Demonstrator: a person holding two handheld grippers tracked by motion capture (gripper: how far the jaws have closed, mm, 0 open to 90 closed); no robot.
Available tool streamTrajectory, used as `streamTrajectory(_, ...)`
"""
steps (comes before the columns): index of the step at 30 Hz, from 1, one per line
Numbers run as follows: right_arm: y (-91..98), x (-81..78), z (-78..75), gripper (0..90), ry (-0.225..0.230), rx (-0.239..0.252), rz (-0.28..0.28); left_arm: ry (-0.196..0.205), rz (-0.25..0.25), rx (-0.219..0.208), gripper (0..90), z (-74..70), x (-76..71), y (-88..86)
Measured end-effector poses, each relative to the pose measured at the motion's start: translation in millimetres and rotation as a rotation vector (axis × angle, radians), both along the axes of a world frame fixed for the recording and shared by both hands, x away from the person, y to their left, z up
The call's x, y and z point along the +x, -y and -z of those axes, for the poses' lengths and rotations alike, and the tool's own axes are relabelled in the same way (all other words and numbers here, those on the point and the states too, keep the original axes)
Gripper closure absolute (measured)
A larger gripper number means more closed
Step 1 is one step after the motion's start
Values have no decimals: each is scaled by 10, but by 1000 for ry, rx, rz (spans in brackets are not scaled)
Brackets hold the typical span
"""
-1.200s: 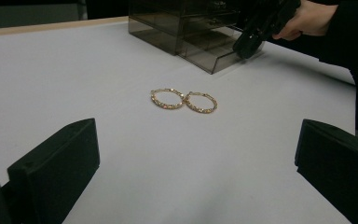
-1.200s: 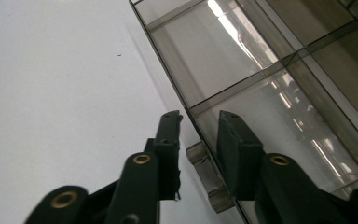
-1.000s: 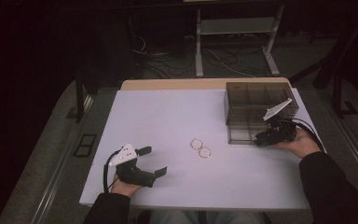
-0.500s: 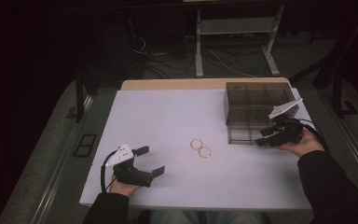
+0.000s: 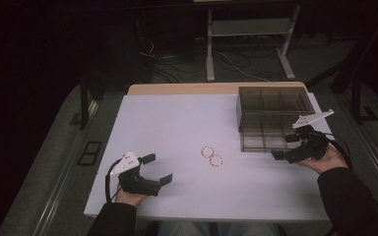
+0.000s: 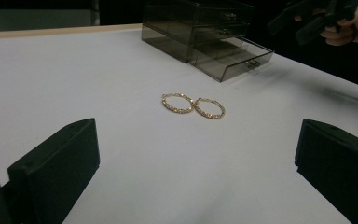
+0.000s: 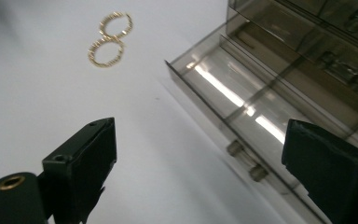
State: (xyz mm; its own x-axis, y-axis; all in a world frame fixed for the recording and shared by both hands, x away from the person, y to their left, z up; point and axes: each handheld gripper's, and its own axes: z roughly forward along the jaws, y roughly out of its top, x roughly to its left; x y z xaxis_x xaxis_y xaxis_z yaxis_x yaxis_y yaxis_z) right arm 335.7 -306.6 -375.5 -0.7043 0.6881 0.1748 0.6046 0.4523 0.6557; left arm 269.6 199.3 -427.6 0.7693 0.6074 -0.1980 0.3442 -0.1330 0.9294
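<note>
- Table: white top, wood strip at the far edge. Person sits at the near side, forearms coming in from below.
- Box: smoky clear drawer box on the far right of the table, pulls facing the person. Bottom drawer is slid out and looks empty, probably opened to take the jewellery.
- Left gripper: near left, resting low on the table in the person's hand. Jaws spread wide, nothing between them. Points toward the hoops, so it looks parked and ready.
- Right gripper: held just in front of the open drawer, by the pull. Jaws have just been opening and now stand wide, nothing between them. My read is that it has let go of the pull with the drawer out.
- Hoops: two gold hoop earrings, mid table, flat, side by side and touching. Well apart from both grippers, left of the drawer. Nothing holds them.
- Step, as I judge it: drawer opened, hoops not yet picked. Next move likely a reach to the hoops.
- Risk: hoops are thin and lie flat, so a pinch could slip. Since they touch, lifting one could drag the other.
</note>
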Motion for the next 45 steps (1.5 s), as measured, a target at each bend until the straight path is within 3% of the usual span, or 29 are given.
streamTrajectory(2, -20, -58, 4, 0, 1, 27, 19, 1, 0, 0, 0, 0, -1, 0)
streamTrajectory(17, -252, -384, 34, 0, 41, 147, 32, 1, 1, 2, 0, -5, -8, -2)
streamTrajectory(27, -255, -566, 154, 0, 80, 195, 56, -1, 4, 0, 0, -5, -9, 1)
streamTrajectory(34, -248, -682, 247, 0, 115, 200, 88, -6, 13, 9, 0, -3, 0, 3)
streamTrajectory(45, -253, -783, 423, 0, 117, 225, 117, -19, 61, 54, 0, -92, -44, 72)
